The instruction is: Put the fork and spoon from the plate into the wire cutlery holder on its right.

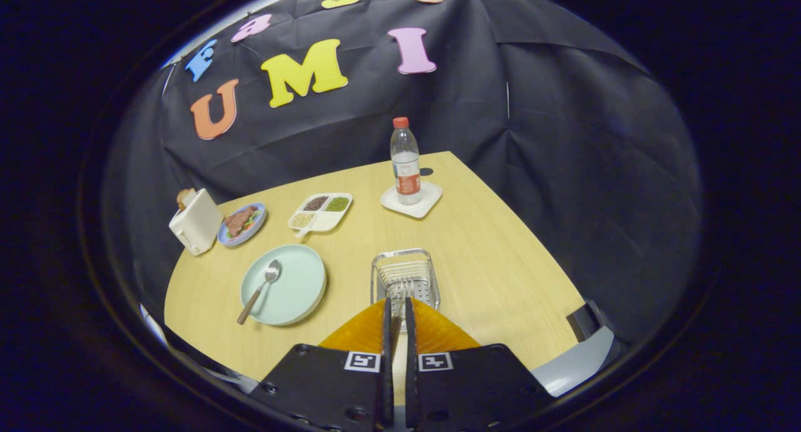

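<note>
Our claw (398, 307) hangs above the wire cutlery holder (405, 275), fingers nearly closed on what looks like the fork's (401, 289) handle, tines down inside; the grip itself is hard to make out. We judge the fork is being dropped; next, release, then cross to the spoon (260, 289) lying on the plate (294, 288) on the counter (488, 257).

Desk (500, 257) — pale wood-grain top, curved near edge. Wall (563, 138) — black cloth, creased, draped behind and beside. Grey surface (576, 363) below the desk, possibly floor.
</note>
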`<state>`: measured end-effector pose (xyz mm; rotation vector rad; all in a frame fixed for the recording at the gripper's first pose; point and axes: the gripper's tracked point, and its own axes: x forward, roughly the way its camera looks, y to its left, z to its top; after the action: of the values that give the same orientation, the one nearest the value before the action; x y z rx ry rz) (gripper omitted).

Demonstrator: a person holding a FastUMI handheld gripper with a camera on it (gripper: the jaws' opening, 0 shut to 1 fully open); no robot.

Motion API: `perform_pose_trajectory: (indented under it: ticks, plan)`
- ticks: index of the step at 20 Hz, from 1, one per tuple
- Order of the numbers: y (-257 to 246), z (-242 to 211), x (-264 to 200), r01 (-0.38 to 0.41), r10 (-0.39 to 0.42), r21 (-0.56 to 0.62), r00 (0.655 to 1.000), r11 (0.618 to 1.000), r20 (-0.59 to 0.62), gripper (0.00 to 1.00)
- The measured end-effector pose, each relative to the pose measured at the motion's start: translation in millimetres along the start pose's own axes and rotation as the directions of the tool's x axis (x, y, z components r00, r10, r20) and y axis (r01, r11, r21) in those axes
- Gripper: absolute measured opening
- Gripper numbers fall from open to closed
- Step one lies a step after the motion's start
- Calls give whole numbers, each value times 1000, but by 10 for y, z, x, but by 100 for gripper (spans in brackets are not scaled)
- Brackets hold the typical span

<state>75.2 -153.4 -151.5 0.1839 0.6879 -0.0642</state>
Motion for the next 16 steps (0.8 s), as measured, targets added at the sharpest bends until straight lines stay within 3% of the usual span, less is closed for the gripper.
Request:
perform_pose_trajectory:
  ticks: [3,5,7,12,16]
  plan:
    - [15,68,-72,3,-3,-3,999,1000,38,12]
    - [35,125,-144,8,-7,-11,998,1000,70,23]
    - [92,199,-229,6,-4,-16,994,1000,113,41]
    - [348,458,-596,-23,38,-55,958,998,284,65]
    - [479,532,-703,14,10,-62,930,998,366,77]
